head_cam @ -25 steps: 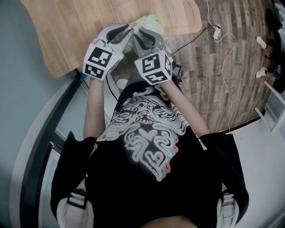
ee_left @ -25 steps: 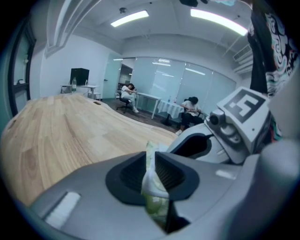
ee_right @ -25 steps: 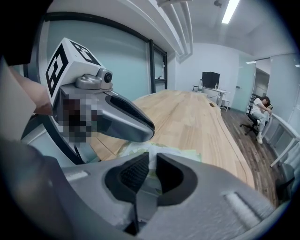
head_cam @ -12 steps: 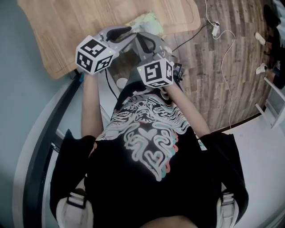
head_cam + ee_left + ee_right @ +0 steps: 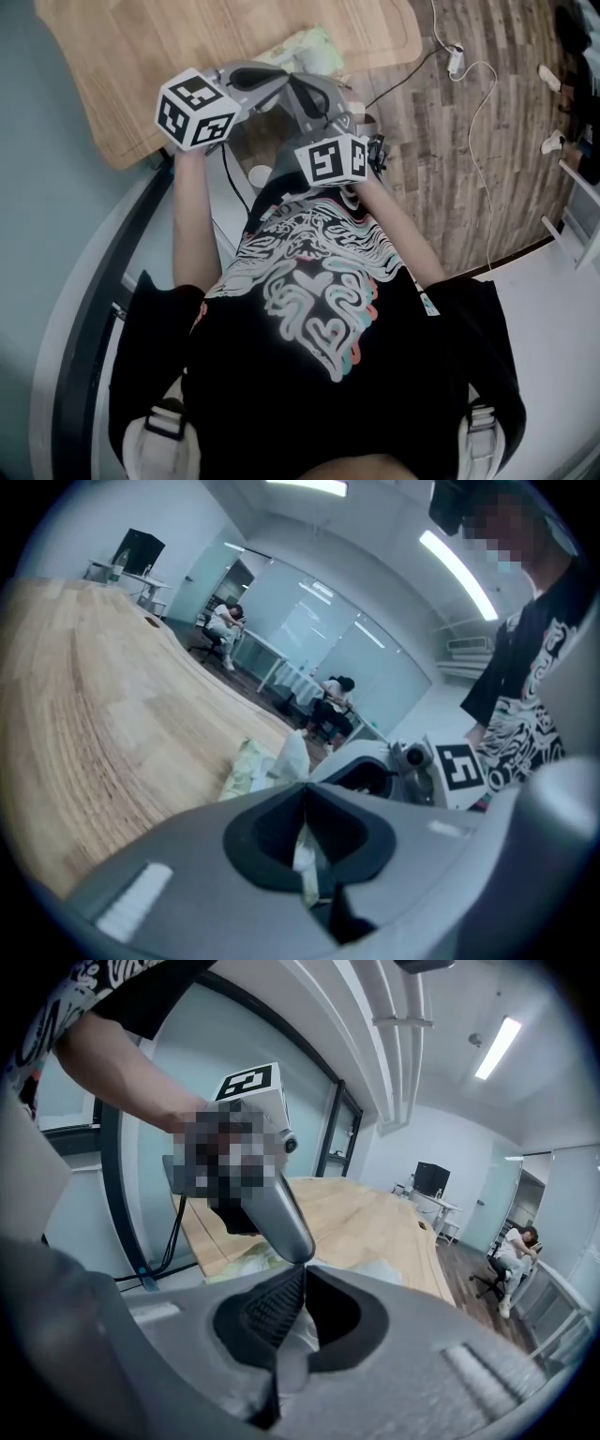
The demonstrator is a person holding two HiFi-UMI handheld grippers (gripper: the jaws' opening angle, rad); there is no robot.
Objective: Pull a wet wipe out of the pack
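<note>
The pale green wipe pack (image 5: 311, 45) lies on the wooden table (image 5: 141, 56), just beyond both grippers. In the left gripper view the pack (image 5: 242, 769) has a white wipe (image 5: 293, 754) standing up out of it. My left gripper (image 5: 305, 794) has just been closing and is now shut with a strip of white wipe pinched between its pads. My right gripper (image 5: 305, 1271) is shut too, with white wipe material caught between its ribbed pads. In the head view the left gripper (image 5: 279, 79) and right gripper (image 5: 298, 82) meet tip to tip at the pack's near edge.
The table's rounded near edge (image 5: 127, 155) runs under my left arm. A white cable and charger (image 5: 455, 64) lie on the wood floor at the right. A small white round object (image 5: 258, 173) sits below the table edge. People sit at desks (image 5: 333, 700) far behind.
The left gripper's marker cube has swung up and to the left as the wrist rolled. The right cube has slid slightly down and right. Both stay by the pack.
</note>
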